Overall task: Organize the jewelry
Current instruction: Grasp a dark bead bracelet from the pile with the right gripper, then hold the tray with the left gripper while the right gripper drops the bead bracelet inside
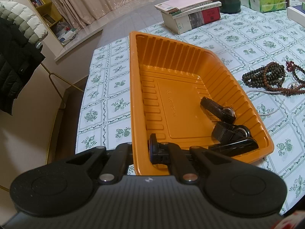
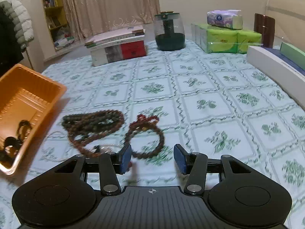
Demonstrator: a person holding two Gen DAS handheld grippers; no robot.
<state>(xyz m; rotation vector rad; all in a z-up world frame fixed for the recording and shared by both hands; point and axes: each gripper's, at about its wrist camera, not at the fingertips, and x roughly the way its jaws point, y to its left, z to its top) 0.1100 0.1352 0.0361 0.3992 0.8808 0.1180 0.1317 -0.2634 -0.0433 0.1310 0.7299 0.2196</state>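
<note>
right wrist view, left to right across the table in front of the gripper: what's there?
orange tray → dark bead strands → brown bead bracelet with red beads → white box at the right edge. Right gripper open, nothing held.

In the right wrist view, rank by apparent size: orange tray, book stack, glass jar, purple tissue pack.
1. Orange tray, though it is cut off by the frame and nearest the camera.
2. Book stack.
3. Glass jar.
4. Purple tissue pack.
Nearness makes true sizes unsure.
</note>
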